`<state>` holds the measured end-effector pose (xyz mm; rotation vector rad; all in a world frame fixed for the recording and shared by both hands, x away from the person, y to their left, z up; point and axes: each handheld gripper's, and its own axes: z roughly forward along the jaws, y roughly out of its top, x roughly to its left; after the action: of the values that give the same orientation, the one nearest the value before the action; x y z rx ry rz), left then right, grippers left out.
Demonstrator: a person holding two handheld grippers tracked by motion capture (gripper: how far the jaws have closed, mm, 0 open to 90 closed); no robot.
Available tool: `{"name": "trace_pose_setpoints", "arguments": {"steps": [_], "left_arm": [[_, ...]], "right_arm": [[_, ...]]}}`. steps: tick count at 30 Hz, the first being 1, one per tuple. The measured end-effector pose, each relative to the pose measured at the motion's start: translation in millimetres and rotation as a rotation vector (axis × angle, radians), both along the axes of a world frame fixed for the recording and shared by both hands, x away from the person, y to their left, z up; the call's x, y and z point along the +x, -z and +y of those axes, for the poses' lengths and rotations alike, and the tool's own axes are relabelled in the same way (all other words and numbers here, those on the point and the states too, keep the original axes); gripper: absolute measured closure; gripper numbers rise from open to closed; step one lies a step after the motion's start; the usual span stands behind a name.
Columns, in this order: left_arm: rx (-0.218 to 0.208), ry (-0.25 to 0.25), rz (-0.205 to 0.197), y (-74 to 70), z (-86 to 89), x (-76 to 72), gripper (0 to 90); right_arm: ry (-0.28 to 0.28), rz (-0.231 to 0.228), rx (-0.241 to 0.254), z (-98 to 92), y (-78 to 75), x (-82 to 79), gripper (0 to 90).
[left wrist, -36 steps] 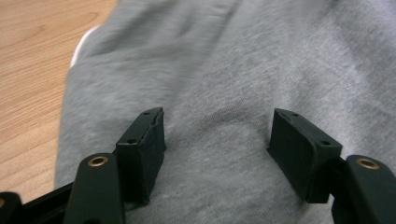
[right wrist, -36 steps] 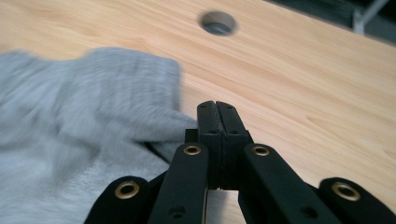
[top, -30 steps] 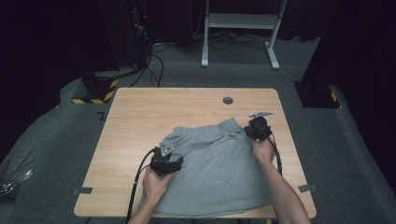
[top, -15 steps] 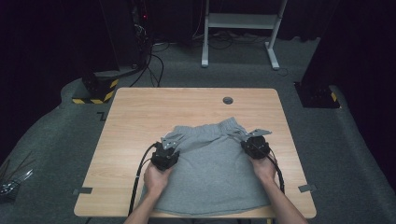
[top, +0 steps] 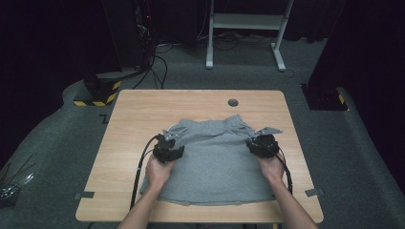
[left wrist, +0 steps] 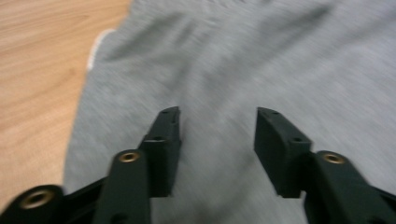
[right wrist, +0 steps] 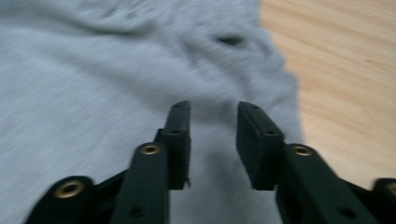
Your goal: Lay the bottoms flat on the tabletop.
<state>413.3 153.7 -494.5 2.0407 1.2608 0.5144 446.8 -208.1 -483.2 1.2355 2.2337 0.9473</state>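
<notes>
Both grippers, L (top: 168, 151) & R (top: 261, 146), just reopened, jaws spread w/ nothing pinched, over gray shorts (top: 215, 162) on table (top: 143, 109), prob. releasing after smoothing sides.

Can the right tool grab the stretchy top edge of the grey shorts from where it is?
Probably yes. The right tool sits open over the grey shorts, with the waistband just ahead and nothing between them.
</notes>
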Motion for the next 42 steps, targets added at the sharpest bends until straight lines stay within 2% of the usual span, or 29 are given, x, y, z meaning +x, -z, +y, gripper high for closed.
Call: {"name": "trace_pose_setpoints", "arguments": {"steps": [2,4,5,7,9,10,11,13,15,17,19,21,23,25,27,28,29,30,31,32,35,36,38,40,42], "left_arm": [[-0.008,0.023,0.004,-0.4,0.7,-18.6,44.8],[-0.036,0.038,0.013,2.3,0.1,-35.2,43.7],[-0.032,0.049,0.014,4.4,-1.3,-42.4,43.6],[-0.029,0.067,0.026,10.7,-5.6,-52.8,43.6],[-0.011,0.077,0.037,17.1,-10.2,-56.2,43.9],[0.0,0.077,0.042,21.0,-12.5,-55.2,44.4],[-0.001,0.072,0.014,23.2,-14.0,-53.5,44.5],[-0.001,0.062,0.012,23.3,-15.0,-50.6,48.4],[0.028,0.042,0.006,22.8,-20.4,-29.3,49.9],[0.03,0.022,0.013,22.3,-22.8,-13.8,49.0],[0.037,-0.001,0.032,20.7,-25.9,4.4,46.9],[0.051,-0.023,0.063,16.9,-27.1,12.6,46.2],[0.029,-0.007,0.063,12.8,-27.3,6.9,45.7],[0.017,0.025,0.035,11.5,-27.5,-9.7,50.6],[0.007,0.043,0.053,15.3,-26.6,-22.0,56.6],[0.008,0.05,0.054,18.5,-26.6,-25.9,60.8],[0.015,0.054,0.031,19.7,-26.3,-29.2,65.2],[0.007,0.054,0.036,19.6,-25.8,-29.5,73.3],[0.001,0.053,0.051,18.6,-25.4,-28.5,80.2],[0.005,0.063,0.059,16.8,-26.6,-28.8,86.5],[0.011,0.084,0.046,14.1,-28.5,-33.9,88.1],[-0.004,0.091,0.04,12.4,-28.9,-38.4,88.2],[-0.031,0.108,0.03,11.1,-29.3,-47.4,88.2],[-0.037,0.133,0.039,14.8,-32.9,-54.4,87.8],[-0.03,0.155,0.05,18.9,-36.4,-58.4,87.0]], "right_arm": [[-0.034,0.006,0.007,2.4,0.3,-18.7,58.2],[-0.061,0.006,0.019,3.8,3.4,-36.8,56.1],[-0.074,0.018,0.034,4.6,6.8,-46.4,55.7],[-0.087,0.028,0.03,7.4,12.9,-57.6,55.2],[-0.094,0.042,0.021,11.7,22.0,-66.3,54.8],[-0.098,0.046,0.011,13.4,25.0,-67.3,54.9],[-0.095,0.052,-0.004,16.1,28.9,-67.4,55.0],[-0.09,0.04,-0.009,19.4,34.1,-63.6,55.7],[-0.081,0.036,-0.014,23.0,34.3,-54.5,56.3],[-0.067,0.03,-0.016,26.9,34.8,-37.9,56.0],[-0.049,0.041,-0.022,29.0,33.6,-21.7,55.6],[-0.025,0.058,-0.029,30.9,31.8,-7.2,54.7],[-0.011,0.073,-0.02,31.1,27.7,-4.3,53.2],[-0.052,0.05,0.027,30.3,22.6,-17.8,56.5],[-0.089,0.057,0.017,32.5,24.2,-32.8,61.9],[-0.102,0.07,0.008,33.9,27.0,-37.9,66.2],[-0.117,0.081,-0.014,35.5,30.6,-40.9,71.4],[-0.127,0.053,-0.023,36.4,32.0,-43.9,78.7],[-0.136,0.052,-0.023,37.1,32.0,-44.2,85.7],[-0.143,0.053,-0.03,38.2,31.6,-43.8,87.4],[-0.155,0.044,-0.057,39.6,30.1,-46.3,88.3],[-0.159,0.031,-0.061,38.9,28.5,-50.3,88.4],[-0.16,0.0,-0.027,34.8,23.8,-62.6,88.3],[-0.164,-0.011,-0.019,32.5,22.2,-73.9,87.9],[-0.181,-0.001,-0.053,33.5,27.6,-81.6,87.1]]}}
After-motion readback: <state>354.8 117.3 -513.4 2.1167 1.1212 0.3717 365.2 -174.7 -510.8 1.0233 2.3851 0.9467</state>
